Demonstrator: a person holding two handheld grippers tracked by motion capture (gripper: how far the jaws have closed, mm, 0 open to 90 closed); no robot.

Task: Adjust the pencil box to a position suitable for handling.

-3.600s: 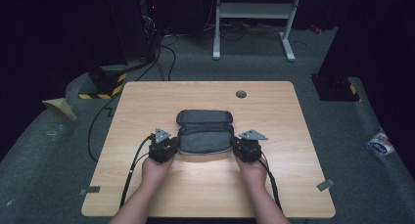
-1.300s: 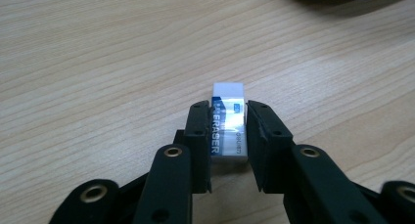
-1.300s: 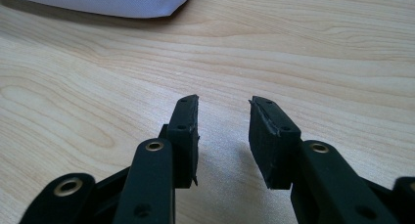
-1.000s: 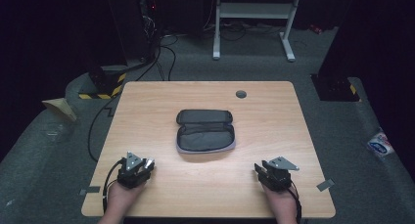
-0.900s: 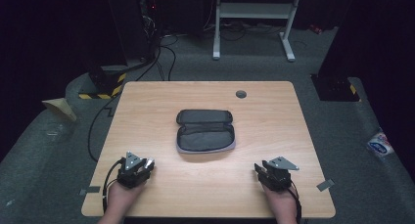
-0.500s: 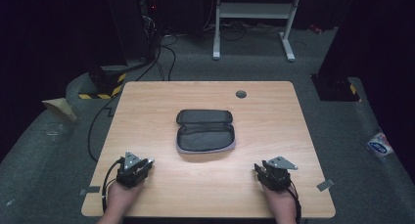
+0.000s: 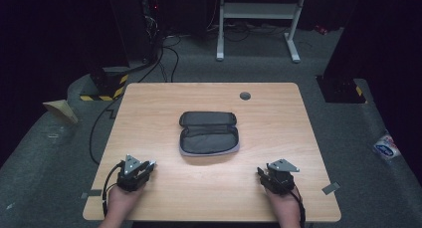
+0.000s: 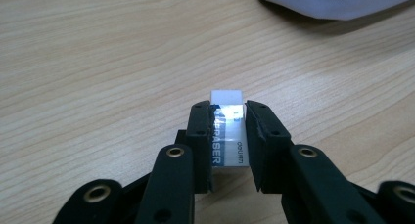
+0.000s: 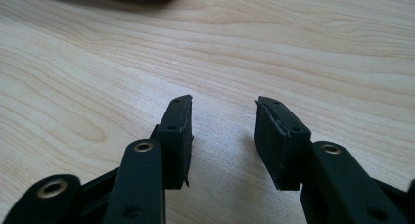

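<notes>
Clearly the left gripper [image 8: 229,117] had its jaws closed on a white eraser [image 8: 228,131] in a printed sleeve, pinched by its long sides with the bare white end poking forward, low over the table [image 7: 278,113] near the front-left corner. The right gripper [image 9: 222,120] sat near the front-right corner with its jaws parted and nothing between them. Between the two, toward the middle of the table, lay the pencil case [image 7: 208,133], unzipped and spread flat, well apart from both grippers. By my reading, the step in hand was carrying the eraser to the case; the next move called for a reach toward the centre and a release over the open half. Counted: one eraser, one case, two grippers.
</notes>
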